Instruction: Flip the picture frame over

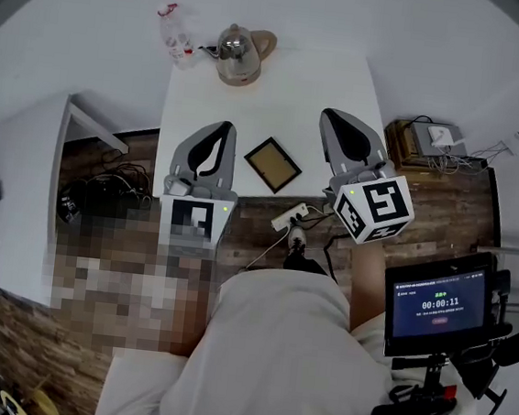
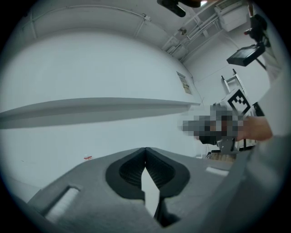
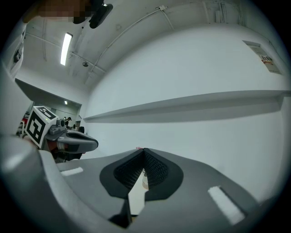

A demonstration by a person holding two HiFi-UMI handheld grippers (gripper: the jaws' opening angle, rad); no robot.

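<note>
The picture frame (image 1: 272, 164), dark-edged with a tan face, lies flat on the white table (image 1: 281, 94) near its front edge. In the head view it sits between my two grippers. My left gripper (image 1: 225, 129) is held above the table to the frame's left, jaws shut with nothing between them (image 2: 145, 150). My right gripper (image 1: 332, 117) is held to the frame's right, also shut and empty (image 3: 143, 150). Both point level toward the white wall. Neither touches the frame. Each gripper view shows the other gripper at its side, and neither shows the frame.
At the table's far edge stand a metal kettle (image 1: 239, 54) and a plastic bottle (image 1: 174, 35). A power strip (image 1: 288, 217) lies on the wooden floor by the table's front. A box with cables (image 1: 425, 141) sits at the right. A screen (image 1: 438, 304) hangs at the person's right side.
</note>
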